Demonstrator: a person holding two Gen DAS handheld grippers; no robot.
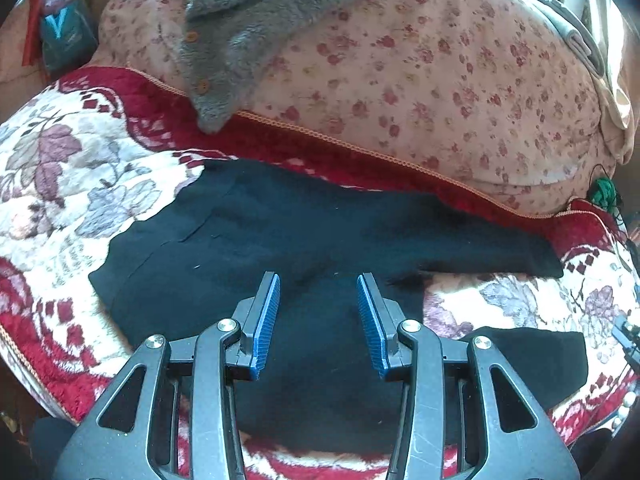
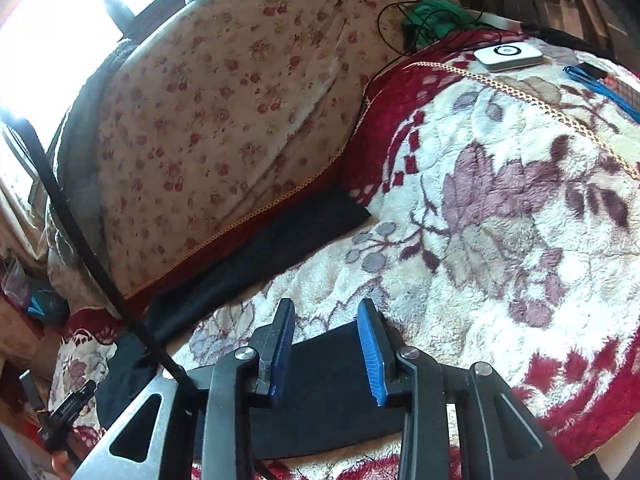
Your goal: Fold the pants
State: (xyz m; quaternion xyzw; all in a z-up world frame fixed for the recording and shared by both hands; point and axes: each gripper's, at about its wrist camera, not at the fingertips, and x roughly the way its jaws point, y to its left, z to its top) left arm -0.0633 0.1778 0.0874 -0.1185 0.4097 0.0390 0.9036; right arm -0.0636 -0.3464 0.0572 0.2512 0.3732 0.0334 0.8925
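Black pants [image 1: 280, 240] lie spread flat on a red and cream floral blanket [image 1: 60, 184]. One leg runs to the right along the blanket's far edge; the other leg end lies nearer, at lower right [image 1: 532, 356]. My left gripper [image 1: 318, 280] is open and empty, hovering over the pants' seat area. My right gripper [image 2: 325, 308] is open and empty over the near leg end [image 2: 328, 384]. The far leg [image 2: 272, 236] shows in the right wrist view beside the quilt.
A pink floral quilt [image 1: 420, 80] is heaped behind the pants, with a grey fleece garment [image 1: 248, 20] on it. A white device [image 2: 508, 55], blue cable [image 2: 600, 88] and green yarn [image 2: 432, 16] lie at the far right. A black strap [image 2: 80, 240] crosses the right view.
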